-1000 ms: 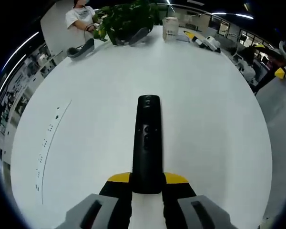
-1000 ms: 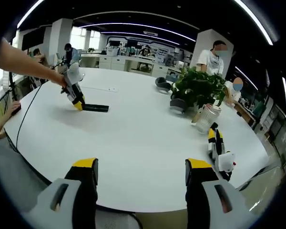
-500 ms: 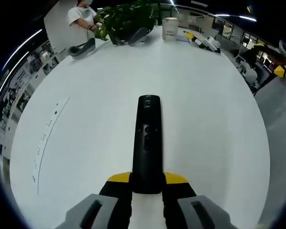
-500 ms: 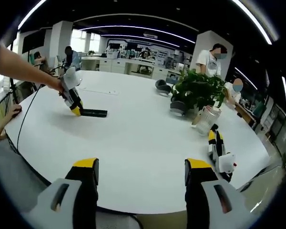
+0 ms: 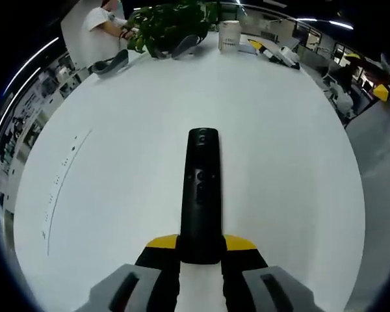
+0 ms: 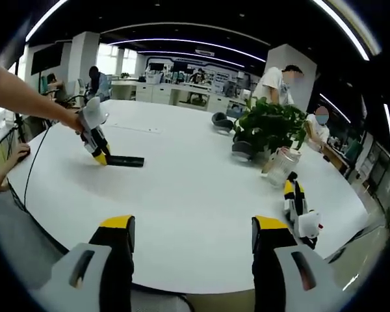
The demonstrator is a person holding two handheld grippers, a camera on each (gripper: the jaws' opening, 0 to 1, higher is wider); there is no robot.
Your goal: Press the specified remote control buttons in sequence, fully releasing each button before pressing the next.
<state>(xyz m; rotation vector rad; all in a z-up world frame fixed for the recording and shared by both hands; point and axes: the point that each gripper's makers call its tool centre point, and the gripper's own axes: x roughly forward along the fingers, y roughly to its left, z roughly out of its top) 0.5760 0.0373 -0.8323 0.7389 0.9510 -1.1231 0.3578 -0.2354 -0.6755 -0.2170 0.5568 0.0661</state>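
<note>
A leafy plant (image 6: 272,123) fills its pot near a pale ribbed cup (image 6: 281,165). The slim black remote (image 5: 201,195) lies on the white desk (image 5: 279,143), clamped by the left hand-held gripper (image 5: 201,246); the right hand-held gripper (image 6: 191,235) gapes apart

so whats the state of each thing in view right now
remote control: lying flat on the white table, near end clamped between the left gripper's jaws
left gripper: shut on the remote control
right gripper: open, holding nothing, above the table's near edge
spare gripper: lying on the table, unattended
potted plant: upright
white cup: upright beside the plant
</note>
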